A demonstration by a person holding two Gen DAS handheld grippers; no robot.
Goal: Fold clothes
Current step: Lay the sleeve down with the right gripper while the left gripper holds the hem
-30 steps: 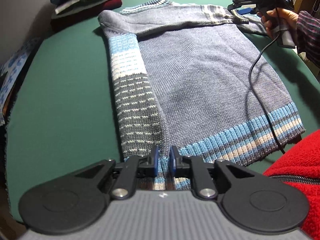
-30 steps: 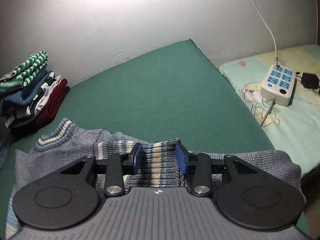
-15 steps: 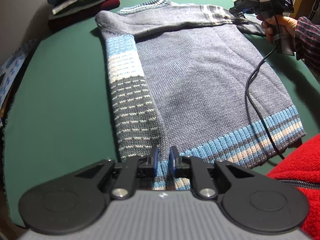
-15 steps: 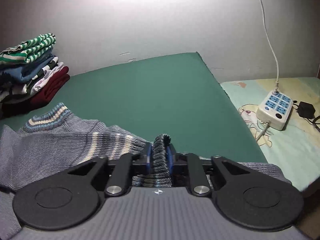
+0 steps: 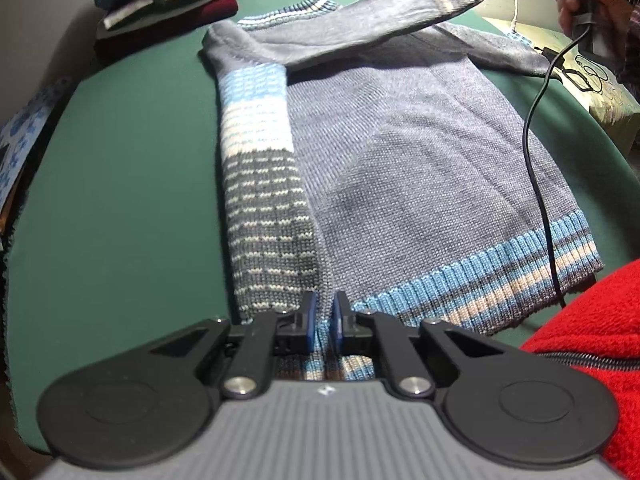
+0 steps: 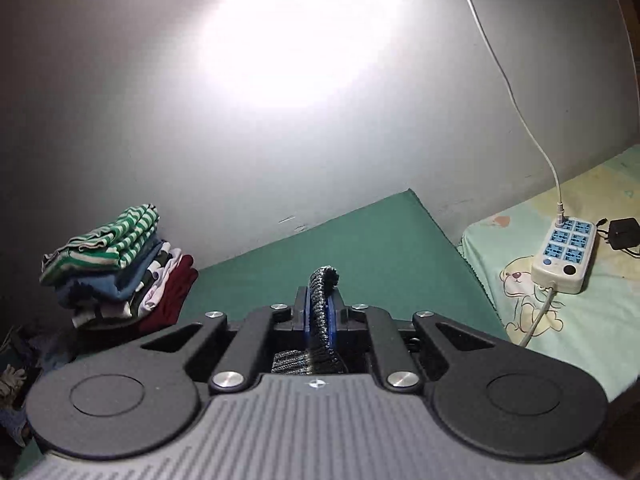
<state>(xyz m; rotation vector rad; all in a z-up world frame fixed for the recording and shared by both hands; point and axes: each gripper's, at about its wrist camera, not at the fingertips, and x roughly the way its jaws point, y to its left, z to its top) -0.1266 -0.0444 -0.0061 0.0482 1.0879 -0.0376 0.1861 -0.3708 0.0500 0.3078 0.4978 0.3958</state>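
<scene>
The grey knitted sweater with blue and cream striped hem (image 5: 400, 168) lies flat on the green padded surface (image 5: 120, 184), spreading ahead of the left gripper (image 5: 323, 322), whose blue-padded fingers (image 5: 309, 322) are pinched on the ribbed hem between them. The right gripper (image 6: 319, 316) has its fingers clenched on the dark ribbed sleeve cuff (image 6: 323, 300), lifted off the surface. A stack of folded clothes (image 6: 116, 264) sits left of these fingers.

A green surface (image 6: 360, 248) butts against a plain grey wall (image 6: 140, 120) washed by a bright glare of light (image 6: 296, 32). Beside it lies a bed (image 6: 600, 320) in a pale cartoon-print sheet, carrying a white power strip (image 6: 564, 256).
</scene>
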